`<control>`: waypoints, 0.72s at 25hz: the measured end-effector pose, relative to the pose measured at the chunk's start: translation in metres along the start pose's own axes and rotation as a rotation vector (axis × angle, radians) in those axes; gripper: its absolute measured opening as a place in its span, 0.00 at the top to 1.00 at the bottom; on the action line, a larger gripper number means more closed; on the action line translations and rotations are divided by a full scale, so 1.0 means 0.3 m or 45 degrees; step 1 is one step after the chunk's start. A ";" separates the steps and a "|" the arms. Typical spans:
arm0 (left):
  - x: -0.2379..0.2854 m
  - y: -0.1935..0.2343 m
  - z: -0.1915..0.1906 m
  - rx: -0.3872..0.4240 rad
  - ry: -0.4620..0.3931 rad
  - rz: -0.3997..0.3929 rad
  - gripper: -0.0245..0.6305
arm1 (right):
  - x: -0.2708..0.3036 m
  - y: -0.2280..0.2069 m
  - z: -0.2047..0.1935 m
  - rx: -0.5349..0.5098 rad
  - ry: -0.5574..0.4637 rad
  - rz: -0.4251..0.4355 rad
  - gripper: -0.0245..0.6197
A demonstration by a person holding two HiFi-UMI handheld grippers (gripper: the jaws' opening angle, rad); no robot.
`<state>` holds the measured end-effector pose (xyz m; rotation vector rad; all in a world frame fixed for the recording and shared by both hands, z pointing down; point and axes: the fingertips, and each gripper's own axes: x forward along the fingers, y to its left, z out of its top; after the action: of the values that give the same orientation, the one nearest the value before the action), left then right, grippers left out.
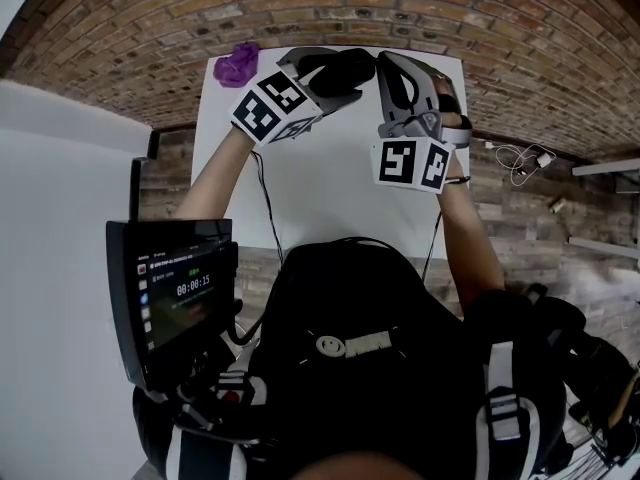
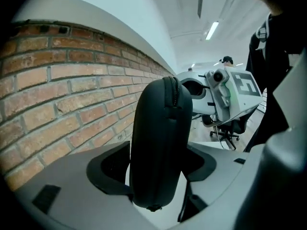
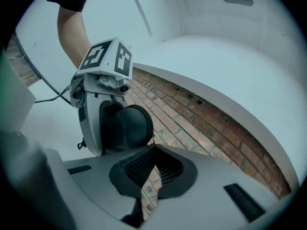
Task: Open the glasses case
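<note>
Glasses case (image 2: 160, 123): black, oval, hard-shelled, zip (image 2: 175, 87) closed along the rim. Clamped across the body and held in the air, over the far part of the white surface (image 1: 320, 188).

Left tongs (image 2: 156, 169): jaws spread wide, both pads pressed against the case's flanks, the case's lower end between them, the zip seam facing up and away.

Right tongs (image 3: 152, 150): jaws shut tight, tips meeting right at the case's rounded end, where a small zip pull (image 3: 151, 139) hangs. Pull apparently nipped between the tips; not certain from these views.

Purple bundle (image 1: 237, 64): left of the case, lying on the surface's far corner, untouched.

Brick wall (image 1: 330, 8): beyond the case.

Step in hand, by judgement: case lifted and steadied, zip pull just taken or about to be taken; no unzipping visible yet, lid not raised.

Next move, by judgement: a firm nip on the pull, then a steady draw along the zip track round the rim, with the left tongs bracing the case against twist. Risk of the thin pull slipping out of the tips.
</note>
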<state>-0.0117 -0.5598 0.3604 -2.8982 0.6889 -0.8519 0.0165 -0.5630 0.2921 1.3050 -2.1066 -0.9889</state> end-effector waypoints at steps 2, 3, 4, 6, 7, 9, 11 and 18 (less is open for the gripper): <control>-0.005 -0.003 0.028 0.026 -0.067 -0.001 0.51 | -0.002 -0.014 0.015 0.022 -0.016 -0.002 0.95; -0.006 -0.002 0.036 0.040 -0.088 0.008 0.51 | -0.001 -0.018 0.019 0.028 -0.018 0.000 0.95; -0.005 0.001 0.040 0.051 -0.098 0.023 0.51 | 0.002 -0.018 0.020 0.032 -0.016 0.005 0.95; -0.004 0.006 0.037 0.058 -0.092 0.048 0.53 | 0.009 -0.011 0.015 0.035 -0.006 0.027 0.95; -0.005 0.004 0.034 0.046 -0.087 0.044 0.53 | 0.011 -0.005 0.010 0.033 0.002 0.039 0.95; -0.013 -0.006 0.044 -0.014 -0.116 0.008 0.54 | 0.016 0.012 -0.010 0.018 0.028 0.062 0.95; -0.030 -0.012 0.073 -0.080 -0.177 -0.032 0.54 | 0.021 0.032 -0.041 -0.005 0.061 0.080 0.95; -0.004 -0.019 -0.008 -0.071 0.064 -0.041 0.54 | 0.002 0.077 -0.040 0.060 0.065 0.204 0.95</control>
<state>-0.0116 -0.5539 0.3627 -2.9542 0.6820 -0.9266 0.0116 -0.5610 0.3176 1.1503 -2.1688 -0.8345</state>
